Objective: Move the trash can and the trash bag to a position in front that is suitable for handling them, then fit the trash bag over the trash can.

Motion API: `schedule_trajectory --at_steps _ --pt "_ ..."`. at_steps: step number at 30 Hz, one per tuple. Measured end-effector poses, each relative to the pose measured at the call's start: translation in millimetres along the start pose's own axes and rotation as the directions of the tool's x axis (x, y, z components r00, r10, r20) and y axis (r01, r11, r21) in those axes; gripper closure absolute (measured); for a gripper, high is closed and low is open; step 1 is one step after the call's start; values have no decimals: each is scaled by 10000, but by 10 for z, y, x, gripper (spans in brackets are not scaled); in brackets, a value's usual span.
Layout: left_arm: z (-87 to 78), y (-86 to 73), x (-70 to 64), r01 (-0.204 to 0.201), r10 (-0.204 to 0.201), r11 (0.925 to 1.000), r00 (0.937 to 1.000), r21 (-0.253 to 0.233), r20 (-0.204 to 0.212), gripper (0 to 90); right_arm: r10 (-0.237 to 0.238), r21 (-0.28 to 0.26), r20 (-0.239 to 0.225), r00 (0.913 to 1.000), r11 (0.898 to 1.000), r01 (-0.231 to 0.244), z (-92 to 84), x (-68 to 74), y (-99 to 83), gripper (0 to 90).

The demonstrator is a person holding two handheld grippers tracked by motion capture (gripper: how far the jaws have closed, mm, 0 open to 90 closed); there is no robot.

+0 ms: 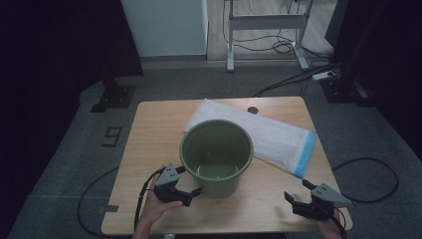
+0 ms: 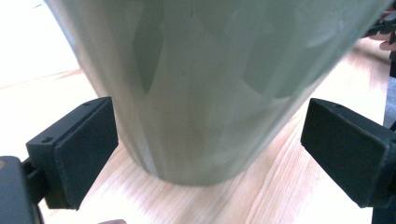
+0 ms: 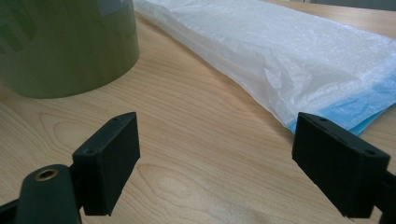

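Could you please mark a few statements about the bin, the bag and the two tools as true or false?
1. The green bin stands upright on the table. True.
2. The left tool is shut on the bin's rim. False: its jaws stand open on either side of the bin's base.
3. The white plastic bag lies flat behind the bin. True.
4. The right tool holds the bag. False: it is open, over bare table.
5. The bin is full. False: it looks empty.

The green bucket [image 1: 217,152] looks like smooth plastic with a faint sheen, and the desk [image 1: 154,124] is pale wood with a visible grain. The white bag [image 3: 289,56] is thin, crinkled, slightly glossy plastic film with a blue edge; the fingers [image 3: 109,161] are matt black.
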State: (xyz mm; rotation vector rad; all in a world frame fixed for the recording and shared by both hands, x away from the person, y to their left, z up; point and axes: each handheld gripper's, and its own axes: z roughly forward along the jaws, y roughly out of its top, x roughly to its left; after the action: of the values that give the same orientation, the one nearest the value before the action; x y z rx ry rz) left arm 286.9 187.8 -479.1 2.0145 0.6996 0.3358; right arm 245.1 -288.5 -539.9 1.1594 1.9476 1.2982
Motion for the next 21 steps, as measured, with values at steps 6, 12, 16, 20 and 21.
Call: schedule_trajectory --at_steps 6,12,16,20,21 --pt "-158 -209 24 234 -228 9996 9992 171 -344 43 47 -24 52 10000 10000 -46 -12 0 0 146" --pt "-291 -396 81 628 -613 9978 9960 224 -646 44 6 -1 117 9999 10000 -6 8 13 12 146" --pt "-341 -455 78 661 -638 9975 9947 251 -808 42 -79 -96 280 9996 9999 82 15 27 41 146" --pt "-348 -527 98 783 -748 9962 9934 375 -867 43 -136 25 486 9987 9999 135 62 32 74 146" --pt "-347 -544 108 780 -730 9958 9927 486 -964 42 -129 67 567 9983 9999 125 82 32 89 146"
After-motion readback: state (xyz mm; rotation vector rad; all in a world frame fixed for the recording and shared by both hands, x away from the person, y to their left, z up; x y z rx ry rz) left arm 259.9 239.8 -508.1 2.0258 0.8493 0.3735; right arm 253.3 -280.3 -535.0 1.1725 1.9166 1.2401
